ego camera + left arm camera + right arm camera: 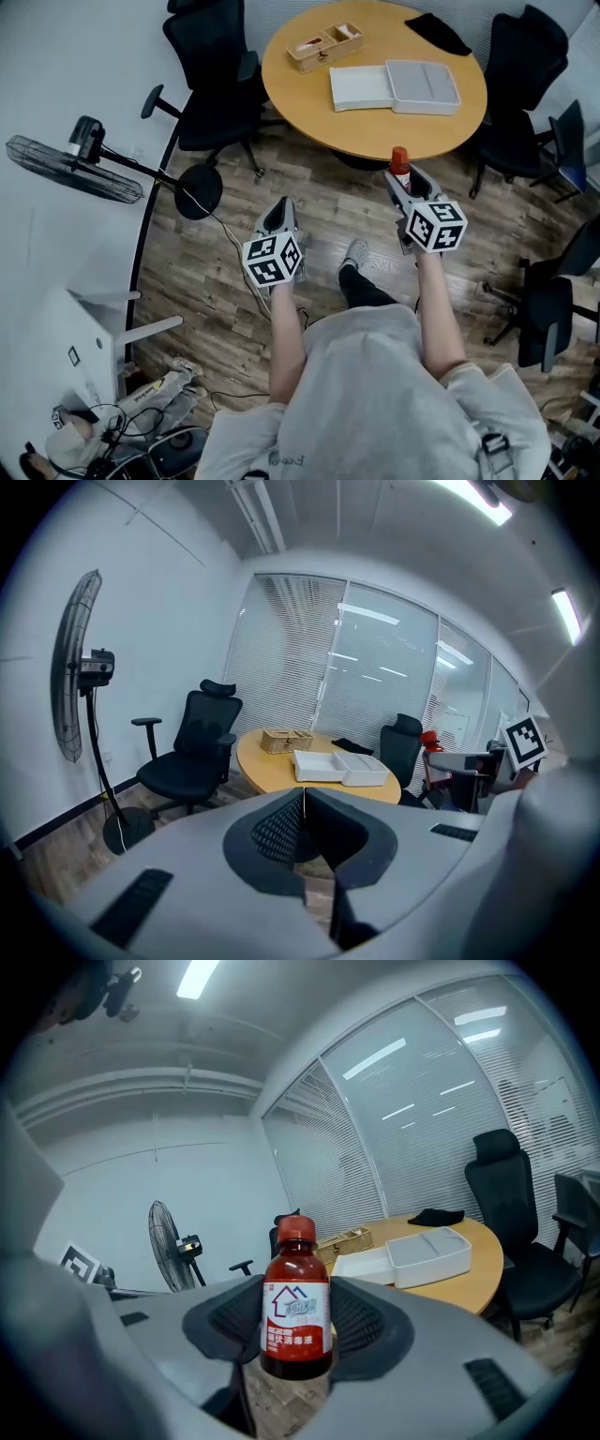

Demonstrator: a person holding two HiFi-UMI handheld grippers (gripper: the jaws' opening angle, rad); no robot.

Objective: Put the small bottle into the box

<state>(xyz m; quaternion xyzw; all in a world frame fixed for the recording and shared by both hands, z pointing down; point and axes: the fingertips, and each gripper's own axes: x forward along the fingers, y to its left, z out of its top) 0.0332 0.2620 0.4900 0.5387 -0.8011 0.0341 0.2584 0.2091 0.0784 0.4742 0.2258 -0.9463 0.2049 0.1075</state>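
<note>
The right gripper is clamped on the bottle. The bottle stands up straight between the jaws with its red cap on top. It is up in the air over the floor, near the front edge of the round table. The left gripper has its jaws pressed together with nothing in them. The white box lies in the middle of the table, in two parts side by side. A basket sits by the far left edge.
</note>
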